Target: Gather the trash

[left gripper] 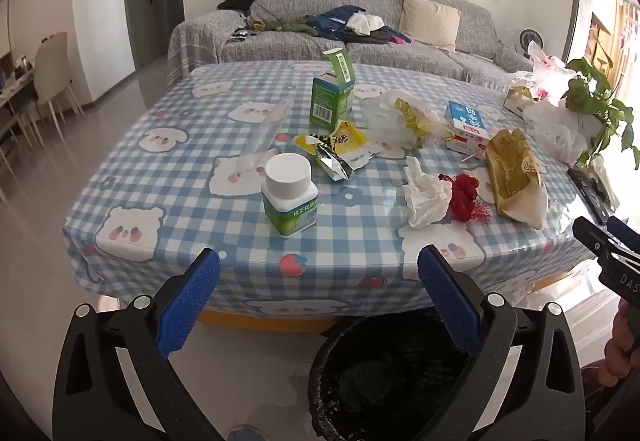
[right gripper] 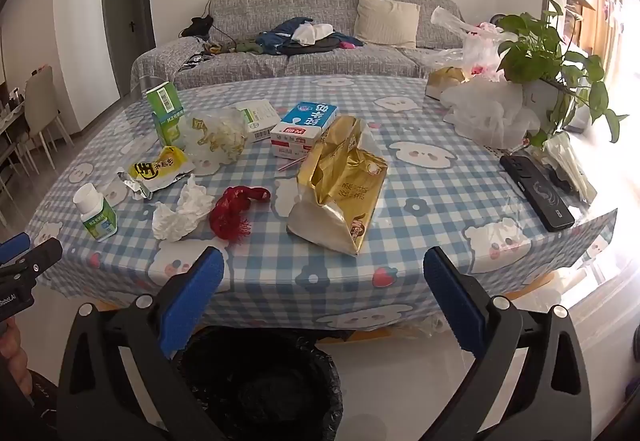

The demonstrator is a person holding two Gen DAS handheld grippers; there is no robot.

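Right wrist view shows us barely begun: both the left claw [left gripper: 319, 301] and right claw [right gripper: 324, 299] gape wide and empty, litter like the crumpled tissue [right gripper: 182, 215] and gold bag [right gripper: 340, 189] fills the frame's middle on the worktop [right gripper: 440, 177], above the black-lined bin [right gripper: 260, 381] at lower centre.

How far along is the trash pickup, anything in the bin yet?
Nothing looks collected: I can't make out any trash in the black-lined bin. Nothing in hand either: left gripper and right gripper are both open and empty. Left on the table: pill bottle, tissue, red net, gold bag, yellow wrapper, cartons.
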